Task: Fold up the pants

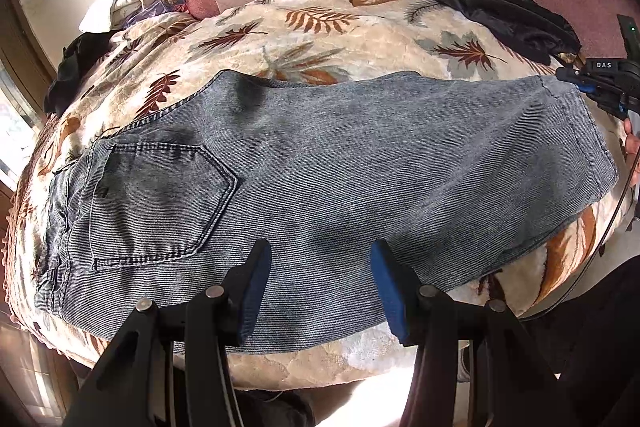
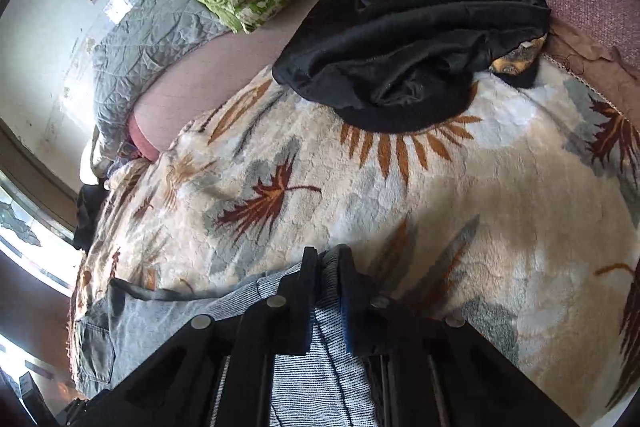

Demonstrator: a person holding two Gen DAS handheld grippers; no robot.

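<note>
jeans flat on leaf-print blanket, back pocket up. left gripper wide open just above near edge, grasping nothing. right gripper clenched on hem corner. black garment lying beyond.

Your right gripper covers the pants hem it pinches. The black garment hides part of the leaf blanket, and the frame cuts off the pants' waistband.
</note>
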